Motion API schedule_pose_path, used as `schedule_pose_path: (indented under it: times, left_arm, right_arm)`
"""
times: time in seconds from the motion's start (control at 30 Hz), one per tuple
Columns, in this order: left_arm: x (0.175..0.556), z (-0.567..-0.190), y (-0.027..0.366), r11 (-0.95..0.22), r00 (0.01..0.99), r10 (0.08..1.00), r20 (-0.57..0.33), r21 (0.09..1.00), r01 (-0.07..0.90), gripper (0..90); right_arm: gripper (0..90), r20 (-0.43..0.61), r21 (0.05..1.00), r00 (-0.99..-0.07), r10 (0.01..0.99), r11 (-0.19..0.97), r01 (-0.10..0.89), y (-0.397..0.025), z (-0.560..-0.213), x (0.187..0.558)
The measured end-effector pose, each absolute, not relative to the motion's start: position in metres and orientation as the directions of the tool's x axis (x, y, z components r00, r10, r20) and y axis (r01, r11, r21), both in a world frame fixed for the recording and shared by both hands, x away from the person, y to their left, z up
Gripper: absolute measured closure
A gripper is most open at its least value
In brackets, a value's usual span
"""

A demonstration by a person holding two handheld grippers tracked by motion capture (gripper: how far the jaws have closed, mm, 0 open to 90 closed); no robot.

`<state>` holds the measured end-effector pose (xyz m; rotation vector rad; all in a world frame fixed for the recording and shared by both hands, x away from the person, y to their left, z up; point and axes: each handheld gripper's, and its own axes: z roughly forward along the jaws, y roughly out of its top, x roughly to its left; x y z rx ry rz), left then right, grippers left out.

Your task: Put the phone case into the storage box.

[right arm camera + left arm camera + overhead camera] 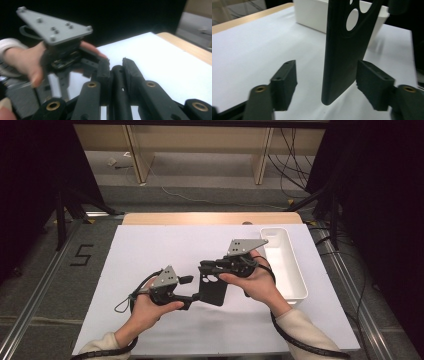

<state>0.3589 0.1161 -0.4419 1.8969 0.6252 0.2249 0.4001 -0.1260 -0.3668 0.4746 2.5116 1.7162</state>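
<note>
A black phone case (212,288) with round camera holes hangs on edge above the white mat. My right gripper (206,266) is shut on its top part; in the right gripper view the jaws (116,64) pinch the thin case edge (117,75) between them. My left gripper (192,289) is open at the case's lower left corner. In the left gripper view the case (344,50) stands upright between the spread jaws of that gripper (328,83), close to the right-hand one. Beyond the right gripper's jaws appears the left gripper's grey plate (55,27) over a hand.
A long white bin (285,262) lies at the mat's right side, just behind my right hand, and shows as the white bin (312,12) past the case. The white mat (150,250) covers a wooden table whose bare strip runs along the far edge.
</note>
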Motion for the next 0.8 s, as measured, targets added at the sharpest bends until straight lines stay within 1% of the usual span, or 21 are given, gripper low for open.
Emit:
schedule_pose_path:
  times: [0.07, 0.13, 0.23, 0.27, 0.4, 0.5, 0.63, 0.8]
  left_arm:
    - [0.360, -0.444, 0.115, -0.295, 0.861, 0.487, -0.148, 0.900, 0.322, 35.5]
    - [0.360, -0.445, 0.113, -0.305, 0.873, 0.468, -0.141, 0.901, 0.309, 36.9]
    - [0.360, -0.447, 0.111, -0.324, 0.888, 0.443, -0.123, 0.902, 0.287, 40.3]
    - [0.361, -0.448, 0.111, -0.323, 0.892, 0.434, -0.128, 0.902, 0.287, 42.7]
    - [0.363, -0.449, 0.112, -0.310, 0.900, 0.401, -0.171, 0.899, 0.309, 47.7]
    - [0.364, -0.450, 0.112, -0.314, 0.911, 0.371, -0.180, 0.899, 0.305, 50.3]
    - [0.363, -0.453, 0.108, -0.289, 0.916, 0.337, -0.217, 0.902, 0.320, 51.8]
    - [0.364, -0.454, 0.106, -0.284, 0.926, 0.308, -0.220, 0.907, 0.310, 57.8]
  right_arm:
    - [77.9, 0.111, 0.917, -0.960, 0.256, 0.346, 0.198, -0.127, -0.366, 0.400]
    - [77.9, 0.104, 0.915, -0.967, 0.235, 0.359, 0.185, -0.128, -0.367, 0.401]
    - [77.9, 0.109, 0.911, -0.974, 0.198, 0.373, 0.178, -0.129, -0.367, 0.401]
    - [77.9, 0.111, 0.908, -0.976, 0.188, 0.379, 0.177, -0.129, -0.367, 0.401]
    - [77.9, 0.114, 0.905, -0.979, 0.169, 0.388, 0.172, -0.128, -0.367, 0.400]
    - [77.8, 0.115, 0.905, -0.982, 0.151, 0.391, 0.167, -0.126, -0.366, 0.399]
    - [77.9, 0.120, 0.906, -0.983, 0.136, 0.389, 0.164, -0.125, -0.365, 0.398]
    - [77.8, 0.129, 0.910, -0.984, 0.119, 0.381, 0.165, -0.124, -0.364, 0.397]
